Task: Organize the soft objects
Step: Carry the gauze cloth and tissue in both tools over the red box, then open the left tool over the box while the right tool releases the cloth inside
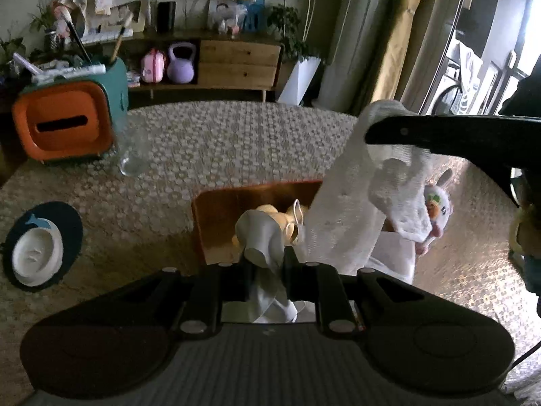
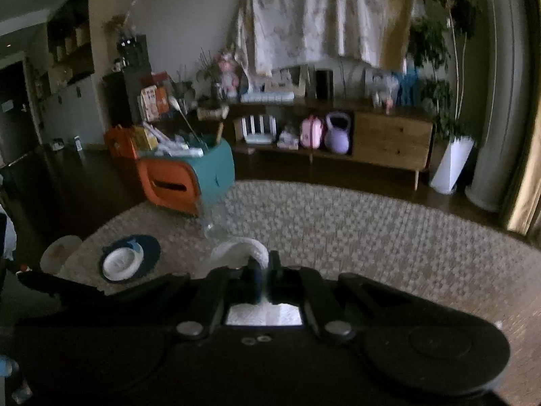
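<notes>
Mid-fold, judging by the stretch: white cloth pinched in closed left gripper and closed right gripper, hanging between them above an orange tray. Next: bringing both ends together, keeping tension.

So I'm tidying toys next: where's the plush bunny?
In the left wrist view, the plush bunny lies at right on the woven rug, partly behind the hanging white cloth.
</notes>
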A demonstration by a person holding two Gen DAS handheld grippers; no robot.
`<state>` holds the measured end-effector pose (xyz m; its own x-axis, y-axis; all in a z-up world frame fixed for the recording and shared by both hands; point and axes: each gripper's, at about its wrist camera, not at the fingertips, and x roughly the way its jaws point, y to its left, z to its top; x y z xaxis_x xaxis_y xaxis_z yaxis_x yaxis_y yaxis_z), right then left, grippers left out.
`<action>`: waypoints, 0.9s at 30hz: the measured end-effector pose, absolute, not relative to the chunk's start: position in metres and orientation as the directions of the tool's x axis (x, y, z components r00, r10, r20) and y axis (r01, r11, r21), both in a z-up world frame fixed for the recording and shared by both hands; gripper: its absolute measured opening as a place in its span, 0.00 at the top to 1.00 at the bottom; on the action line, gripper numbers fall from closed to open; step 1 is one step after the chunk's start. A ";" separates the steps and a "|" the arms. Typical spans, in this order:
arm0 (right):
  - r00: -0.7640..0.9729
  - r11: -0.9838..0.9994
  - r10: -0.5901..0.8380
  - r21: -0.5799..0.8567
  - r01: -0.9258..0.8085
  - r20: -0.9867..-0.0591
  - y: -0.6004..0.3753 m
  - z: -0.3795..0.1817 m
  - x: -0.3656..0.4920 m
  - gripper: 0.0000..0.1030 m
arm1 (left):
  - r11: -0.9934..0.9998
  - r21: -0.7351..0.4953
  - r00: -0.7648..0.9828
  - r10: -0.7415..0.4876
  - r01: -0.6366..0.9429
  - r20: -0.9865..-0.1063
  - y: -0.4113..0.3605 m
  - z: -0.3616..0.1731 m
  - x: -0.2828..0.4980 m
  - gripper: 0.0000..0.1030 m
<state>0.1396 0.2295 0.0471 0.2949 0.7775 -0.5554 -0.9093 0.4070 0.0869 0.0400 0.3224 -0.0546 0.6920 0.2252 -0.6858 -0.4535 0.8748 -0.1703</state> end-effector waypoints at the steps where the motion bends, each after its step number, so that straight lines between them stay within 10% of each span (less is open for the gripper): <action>1: 0.300 0.410 0.771 0.077 -0.909 -0.562 0.232 0.043 0.140 0.97 | 0.875 -0.173 0.689 0.219 -0.451 -0.691 0.323 -0.058 0.043 0.83; 22: 0.219 0.401 0.679 0.104 -0.910 -0.701 0.236 -0.021 0.142 0.86 | 0.892 -0.173 0.635 0.150 -0.417 -0.758 0.317 -0.100 0.058 0.83; 27: 0.210 0.405 0.679 0.121 -0.906 -0.703 0.232 -0.018 0.145 0.77 | 0.891 -0.172 0.629 0.150 -0.421 -0.763 0.316 -0.097 0.056 0.57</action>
<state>0.1449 0.2319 -0.0178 0.2100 0.6794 -0.7031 -0.9061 0.4054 0.1211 0.0555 0.3161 -0.0972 0.6292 0.1498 -0.7627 -0.4209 0.8906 -0.1724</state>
